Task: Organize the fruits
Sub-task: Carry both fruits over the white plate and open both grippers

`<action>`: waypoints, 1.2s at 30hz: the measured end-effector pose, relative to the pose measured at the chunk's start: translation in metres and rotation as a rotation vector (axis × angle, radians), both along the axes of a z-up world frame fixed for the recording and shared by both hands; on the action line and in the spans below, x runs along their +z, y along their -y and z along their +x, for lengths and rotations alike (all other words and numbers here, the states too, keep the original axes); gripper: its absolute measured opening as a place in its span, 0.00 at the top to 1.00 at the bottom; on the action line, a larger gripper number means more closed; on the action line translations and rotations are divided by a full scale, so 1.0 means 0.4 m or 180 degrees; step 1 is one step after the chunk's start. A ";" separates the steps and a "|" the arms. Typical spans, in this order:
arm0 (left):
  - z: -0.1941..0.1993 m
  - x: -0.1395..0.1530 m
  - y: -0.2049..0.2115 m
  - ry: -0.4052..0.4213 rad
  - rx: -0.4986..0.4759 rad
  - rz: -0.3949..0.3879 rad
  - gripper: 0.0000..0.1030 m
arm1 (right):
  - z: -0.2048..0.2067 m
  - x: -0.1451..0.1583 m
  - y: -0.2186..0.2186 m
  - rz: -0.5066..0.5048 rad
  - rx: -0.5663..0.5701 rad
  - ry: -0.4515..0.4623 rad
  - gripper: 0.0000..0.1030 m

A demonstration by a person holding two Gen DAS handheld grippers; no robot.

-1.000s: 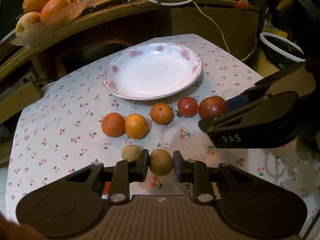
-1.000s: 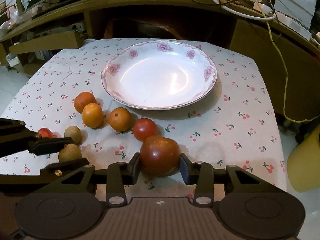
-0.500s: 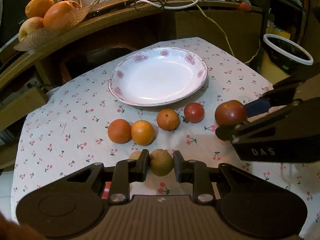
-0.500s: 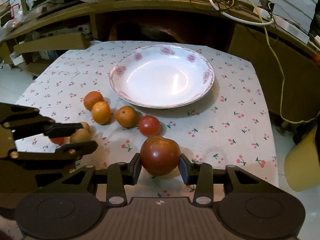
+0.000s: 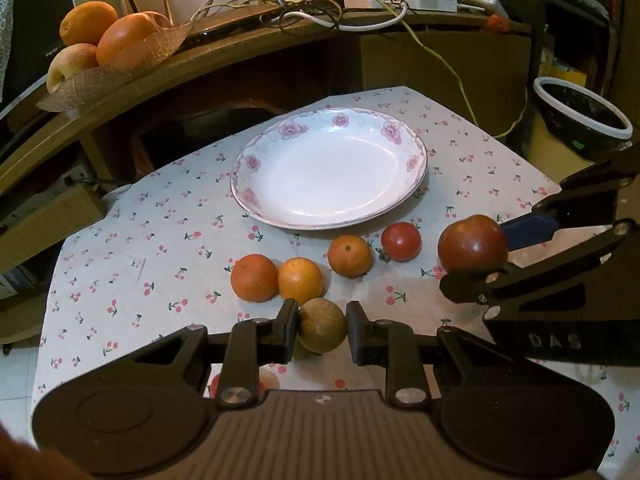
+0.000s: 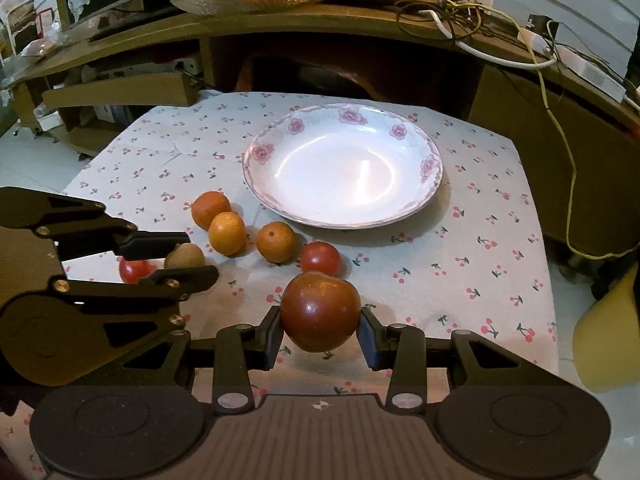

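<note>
My left gripper (image 5: 322, 328) is shut on a round brown-green fruit (image 5: 322, 325) and holds it just above the cherry-print tablecloth (image 5: 132, 248). My right gripper (image 6: 320, 332) is shut on a large dark red tomato (image 6: 320, 311), also lifted; the left wrist view shows this tomato (image 5: 472, 243) at the right. A white plate with pink flowers (image 5: 253, 163) (image 6: 262, 152) sits empty beyond. In front of it lie three oranges (image 5: 254, 278) (image 5: 300, 280) (image 5: 349, 256) and a small red tomato (image 5: 401, 241). Another small tomato (image 6: 136, 270) lies under the left gripper (image 6: 176, 258).
A wooden shelf behind the table carries a leaf-shaped dish of oranges and an apple (image 5: 100, 40) and tangled cables (image 5: 340, 12). A black bowl with a white rim (image 5: 584, 116) stands off the table's right side. A yellow object (image 6: 608, 344) sits beyond the right edge.
Both grippers have risen and drawn back from the table, each carrying its fruit. The second brown fruit beside the left fingers has dropped out of sight.
</note>
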State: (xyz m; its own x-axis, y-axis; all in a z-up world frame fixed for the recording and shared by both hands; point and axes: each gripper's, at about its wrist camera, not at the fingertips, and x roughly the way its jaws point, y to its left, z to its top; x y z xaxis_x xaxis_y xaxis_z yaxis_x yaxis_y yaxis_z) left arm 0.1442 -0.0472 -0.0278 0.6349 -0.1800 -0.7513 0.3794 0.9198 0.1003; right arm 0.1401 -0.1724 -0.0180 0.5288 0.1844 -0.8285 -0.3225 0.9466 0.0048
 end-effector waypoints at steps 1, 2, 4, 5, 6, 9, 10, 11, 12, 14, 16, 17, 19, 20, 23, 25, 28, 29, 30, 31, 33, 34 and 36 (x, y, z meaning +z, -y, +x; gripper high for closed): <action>0.001 0.001 0.000 0.0005 -0.0003 -0.0003 0.70 | 0.000 0.002 -0.001 0.0009 0.0004 0.0007 0.61; 0.002 0.002 0.001 0.0012 -0.0006 -0.0004 0.70 | 0.001 0.004 -0.002 0.0017 0.0009 0.0011 0.61; 0.006 0.007 0.000 0.0032 -0.0004 -0.0010 0.70 | 0.003 0.008 -0.003 0.0035 0.0008 0.0022 0.61; 0.009 0.011 -0.002 0.0041 0.0005 -0.0019 0.70 | 0.005 0.011 -0.003 0.0044 0.0004 0.0029 0.61; 0.014 0.014 -0.004 0.0051 0.0019 -0.0031 0.70 | 0.007 0.013 -0.003 0.0051 -0.0002 0.0036 0.61; 0.027 0.026 -0.010 0.0083 0.0049 -0.0081 0.70 | 0.017 0.021 0.001 0.0082 -0.0049 0.0069 0.61; 0.032 0.030 -0.011 0.0098 0.0055 -0.0095 0.70 | 0.022 0.024 0.003 0.0100 -0.0068 0.0077 0.61; 0.036 0.034 -0.012 0.0109 0.0061 -0.0112 0.70 | 0.027 0.027 0.005 0.0116 -0.0089 0.0083 0.61; 0.040 0.038 -0.012 0.0117 0.0066 -0.0129 0.70 | 0.033 0.029 0.006 0.0130 -0.0108 0.0091 0.61; 0.049 0.043 -0.011 0.0132 0.0068 -0.0151 0.70 | 0.043 0.034 0.006 0.0147 -0.0135 0.0123 0.61; 0.059 0.046 -0.010 0.0150 0.0074 -0.0161 0.70 | 0.054 0.040 0.006 0.0157 -0.0157 0.0168 0.61; 0.065 0.047 -0.010 0.0157 0.0075 -0.0167 0.70 | 0.061 0.042 0.007 0.0164 -0.0166 0.0188 0.61; 0.079 0.048 -0.008 0.0158 0.0086 -0.0182 0.70 | 0.075 0.043 0.010 0.0172 -0.0197 0.0219 0.61; 0.087 0.047 -0.007 0.0157 0.0087 -0.0189 0.70 | 0.083 0.043 0.011 0.0168 -0.0209 0.0236 0.61; 0.110 0.042 0.000 0.0160 0.0085 -0.0181 0.70 | 0.107 0.039 0.014 0.0158 -0.0243 0.0276 0.61; 0.128 0.037 0.004 0.0157 0.0094 -0.0179 0.70 | 0.125 0.036 0.017 0.0148 -0.0262 0.0301 0.61; 0.153 0.031 0.011 0.0170 0.0094 -0.0173 0.70 | 0.152 0.030 0.020 0.0115 -0.0275 0.0347 0.61; 0.162 0.029 0.013 0.0172 0.0093 -0.0172 0.70 | 0.158 0.027 0.022 0.0115 -0.0279 0.0355 0.61; 0.173 0.025 0.014 0.0163 0.0100 -0.0177 0.70 | 0.167 0.023 0.024 0.0118 -0.0284 0.0358 0.61; 0.181 0.022 0.015 0.0158 0.0106 -0.0184 0.70 | 0.176 0.019 0.027 0.0117 -0.0293 0.0354 0.61; 0.196 0.014 0.020 0.0145 0.0109 -0.0194 0.70 | 0.190 0.012 0.030 0.0100 -0.0314 0.0353 0.61; 0.201 0.011 0.022 0.0147 0.0106 -0.0195 0.70 | 0.196 0.009 0.032 0.0093 -0.0320 0.0350 0.61; 0.212 0.004 0.026 0.0129 0.0104 -0.0215 0.70 | 0.206 0.002 0.037 0.0091 -0.0330 0.0334 0.60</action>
State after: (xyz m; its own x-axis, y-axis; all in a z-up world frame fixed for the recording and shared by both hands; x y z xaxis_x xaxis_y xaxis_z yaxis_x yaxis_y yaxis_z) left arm 0.2289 -0.0577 -0.0261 0.6710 -0.2083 -0.7116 0.3460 0.9368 0.0521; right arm 0.2226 -0.1872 -0.0171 0.6296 0.1469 -0.7630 -0.2231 0.9748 0.0036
